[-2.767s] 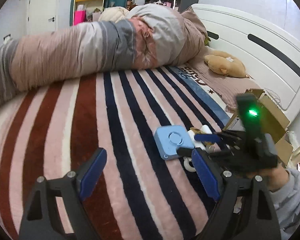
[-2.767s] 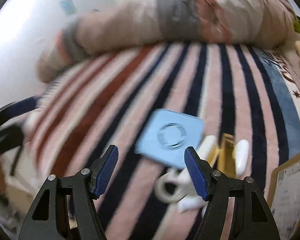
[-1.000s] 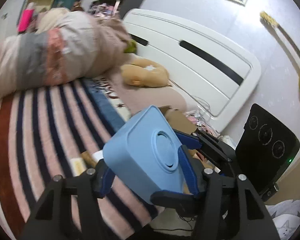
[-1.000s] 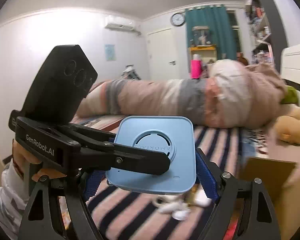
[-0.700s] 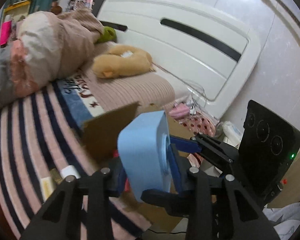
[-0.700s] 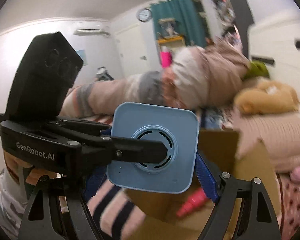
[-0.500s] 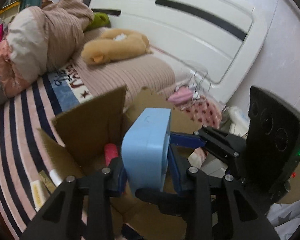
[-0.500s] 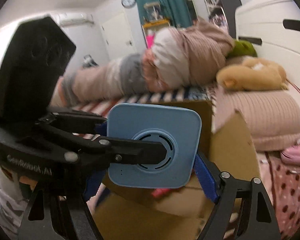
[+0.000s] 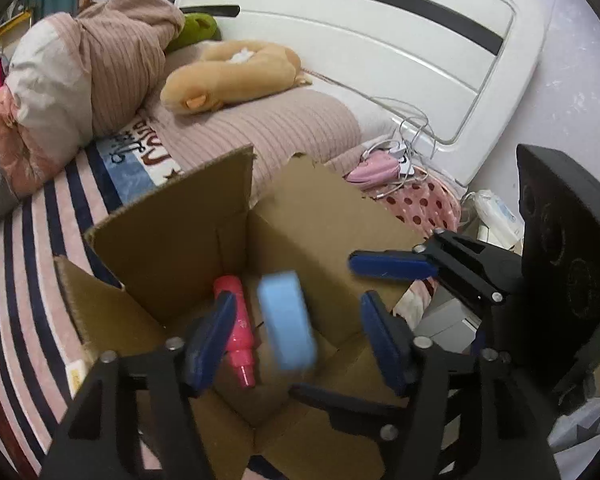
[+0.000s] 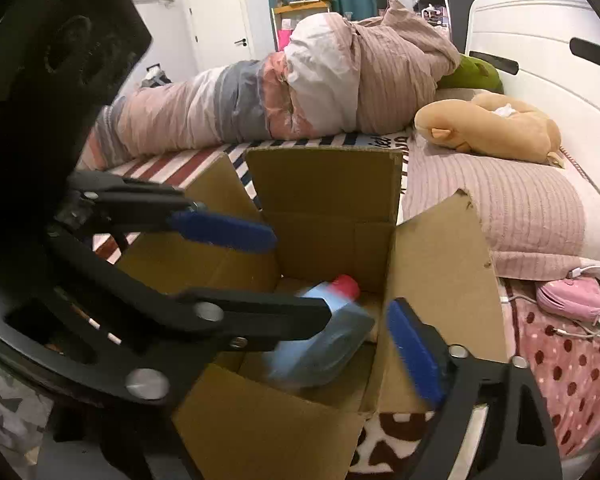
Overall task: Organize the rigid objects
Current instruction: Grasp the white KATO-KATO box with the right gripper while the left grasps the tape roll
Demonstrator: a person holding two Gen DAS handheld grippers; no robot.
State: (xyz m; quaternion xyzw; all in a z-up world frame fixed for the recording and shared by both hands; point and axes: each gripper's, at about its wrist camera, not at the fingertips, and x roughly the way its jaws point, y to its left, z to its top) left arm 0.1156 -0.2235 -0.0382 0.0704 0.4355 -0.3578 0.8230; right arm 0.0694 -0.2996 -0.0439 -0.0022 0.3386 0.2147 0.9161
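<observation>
Blue device (image 9: pixel 287 322), blurred, was inside the open cardboard box (image 9: pixel 172 236) beside a pink bottle (image 9: pixel 238 330), free of both the left gripper (image 9: pixel 296 344) and right gripper (image 9: pixel 384 284), whose fingers stood apart between raised flaps.

A blurred box-shaped device (image 9: pixel 287 322) is seen inside the open cardboard box (image 9: pixel 172 232), just right of a bottle (image 9: pixel 236 328). Behind the box, a plush toy (image 9: pixel 228 76) is laid on the bed (image 9: pixel 284 128).
</observation>
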